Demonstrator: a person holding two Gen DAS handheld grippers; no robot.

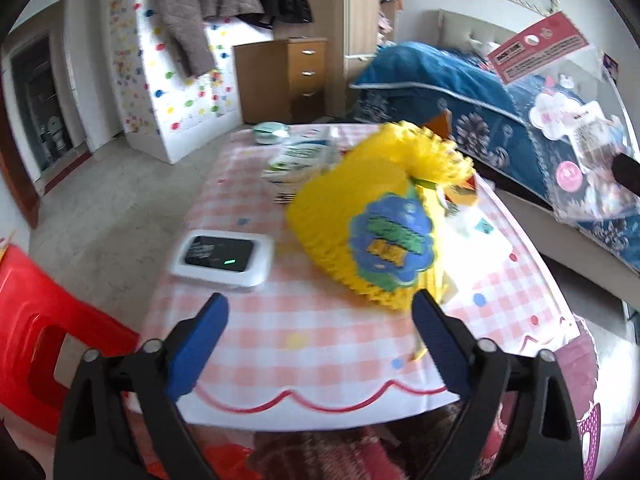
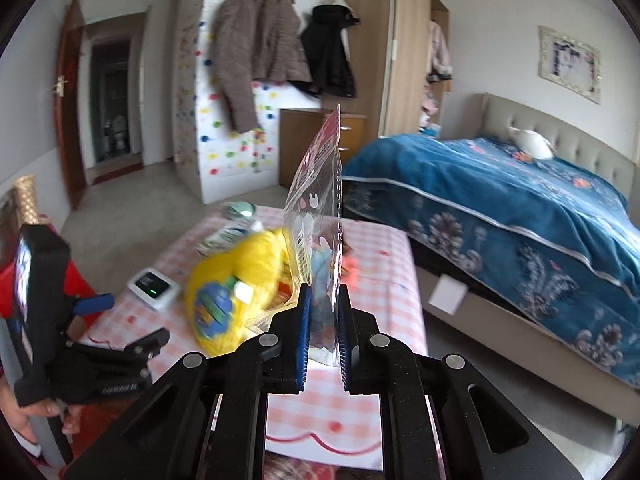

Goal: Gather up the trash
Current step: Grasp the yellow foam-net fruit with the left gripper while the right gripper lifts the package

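Observation:
A yellow foam fruit net with a blue-green sticker (image 1: pixel 372 216) lies on the pink checked table (image 1: pixel 304 320); it also shows in the right wrist view (image 2: pixel 232 292). My left gripper (image 1: pixel 320 308) is open and empty just in front of the net, its right finger touching or nearly touching the net's edge. My right gripper (image 2: pixel 324 308) is shut on a clear plastic package with a red header (image 2: pixel 316 208), held upright above the table. The package also shows at the right of the left wrist view (image 1: pixel 568 120). The left gripper also shows at the left of the right wrist view (image 2: pixel 92 312).
A white device with a dark screen and green light (image 1: pixel 222 260) lies at the table's left. A milk carton (image 1: pixel 300 160) and a green lid (image 1: pixel 270 132) lie farther back. A red plastic stool (image 1: pixel 44 320) stands left. A bed with a blue cover (image 2: pixel 500 208) stands right.

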